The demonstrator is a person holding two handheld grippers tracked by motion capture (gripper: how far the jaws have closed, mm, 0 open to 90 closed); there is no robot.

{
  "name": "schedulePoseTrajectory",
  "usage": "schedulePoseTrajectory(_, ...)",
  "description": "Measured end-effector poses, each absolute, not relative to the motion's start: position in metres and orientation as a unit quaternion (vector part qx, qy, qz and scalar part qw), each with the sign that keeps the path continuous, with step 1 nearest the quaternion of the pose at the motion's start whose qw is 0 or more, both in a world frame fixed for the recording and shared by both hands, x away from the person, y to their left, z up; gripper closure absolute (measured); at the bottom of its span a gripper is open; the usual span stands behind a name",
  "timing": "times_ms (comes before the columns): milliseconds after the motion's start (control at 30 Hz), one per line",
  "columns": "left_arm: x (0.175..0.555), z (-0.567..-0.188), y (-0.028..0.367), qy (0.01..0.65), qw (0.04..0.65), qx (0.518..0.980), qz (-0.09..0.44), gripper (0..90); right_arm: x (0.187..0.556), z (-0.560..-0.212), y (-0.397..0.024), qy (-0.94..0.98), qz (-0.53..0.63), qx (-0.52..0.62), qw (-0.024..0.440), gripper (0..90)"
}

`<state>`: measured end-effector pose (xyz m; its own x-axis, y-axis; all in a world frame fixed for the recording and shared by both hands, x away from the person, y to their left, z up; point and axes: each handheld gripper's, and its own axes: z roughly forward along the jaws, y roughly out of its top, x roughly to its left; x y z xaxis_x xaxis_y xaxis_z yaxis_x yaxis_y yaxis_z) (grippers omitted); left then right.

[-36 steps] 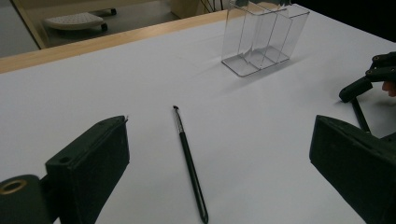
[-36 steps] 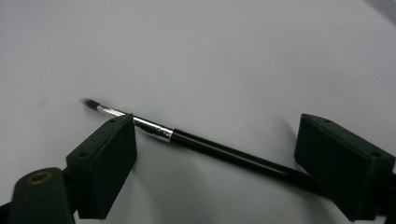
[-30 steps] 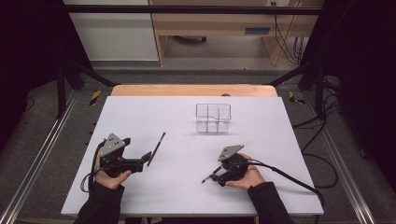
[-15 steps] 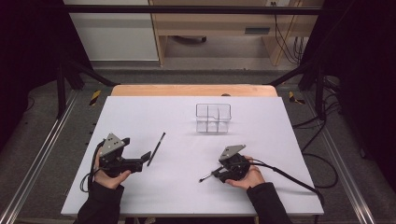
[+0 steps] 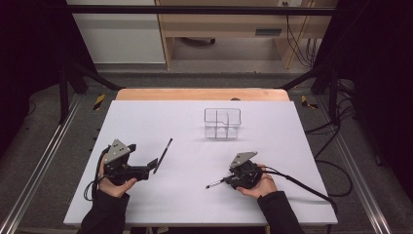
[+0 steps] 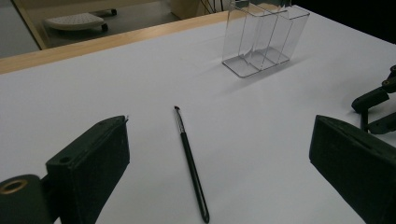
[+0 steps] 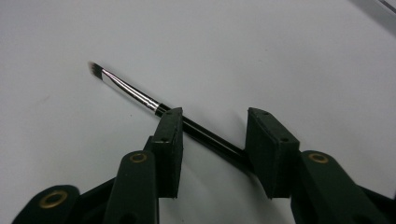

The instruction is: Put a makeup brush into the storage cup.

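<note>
High view: the right hand-held gripper (image 5: pixel 229 181) rests low on the white counter (image 5: pixel 272 146), with a thin angled brush (image 5: pixel 215 185) between its jaws. In the right gripper view this brush (image 7: pixel 140 99) lies flat and slantwise across the gap, its black handle passing between both pads, its silver ferrule and bristle tip pointing up and left, away from the hand. The jaws have just been closing; they stand partly apart, and whether the pads press the handle I cannot tell. The left hand-held gripper (image 5: pixel 151 165) is wide open and holds nothing; a second black brush (image 6: pixel 190 163) lies on the counter before it, its tip pointing toward the far edge. A clear divided organizer (image 5: pixel 222 123) stands farther back.
</note>
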<state>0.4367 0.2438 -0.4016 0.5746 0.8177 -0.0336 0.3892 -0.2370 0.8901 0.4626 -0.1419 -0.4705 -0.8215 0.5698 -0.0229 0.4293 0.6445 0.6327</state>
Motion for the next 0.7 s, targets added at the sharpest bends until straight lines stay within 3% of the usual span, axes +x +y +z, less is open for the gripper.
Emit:
schedulePoseTrajectory(400, 0.4365, -0.4014, 0.244, 0.4, 0.47, 0.753, 0.228, 4.3, 0.4594, -0.4667, -0.1455, 0.9, 0.312, 0.28, 0.118, 67.8)
schedulePoseTrajectory(700, 0.4378, -0.4027, 0.2442, 0.401, 0.469, 0.754, 0.225, 4.3, 0.4599, -0.4709, -0.1424, 0.903, 0.319, 0.266, 0.114, 59.3)
